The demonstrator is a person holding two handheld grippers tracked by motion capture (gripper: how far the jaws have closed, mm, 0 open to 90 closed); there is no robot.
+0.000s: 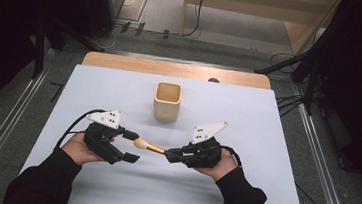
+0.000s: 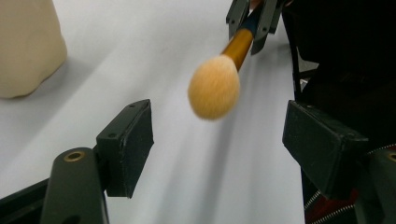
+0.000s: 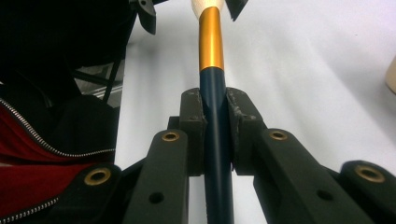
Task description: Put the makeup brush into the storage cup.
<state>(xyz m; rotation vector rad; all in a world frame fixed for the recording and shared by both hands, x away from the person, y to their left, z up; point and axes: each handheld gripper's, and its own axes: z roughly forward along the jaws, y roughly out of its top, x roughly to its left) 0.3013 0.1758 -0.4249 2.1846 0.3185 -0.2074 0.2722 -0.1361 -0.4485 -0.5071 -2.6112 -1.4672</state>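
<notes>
Right tongs (image 1: 168,154) clamping dark-blue, gold-ferruled makeup brush (image 1: 148,147) by handle, at surface's 6 o'clock. Left tongs (image 1: 133,146) gaping around its fluffy head, gripping nothing. Risk: bristles getting crushed, brush slipping during handover.

1. Wooden table (image 1: 122,62), light brown along the bare far edge
2. White sheet (image 1: 241,188) spread flat across nearly the whole top
3. Beige square cup (image 1: 167,101) upright on the sheet, toward the far middle, open mouth up
</notes>
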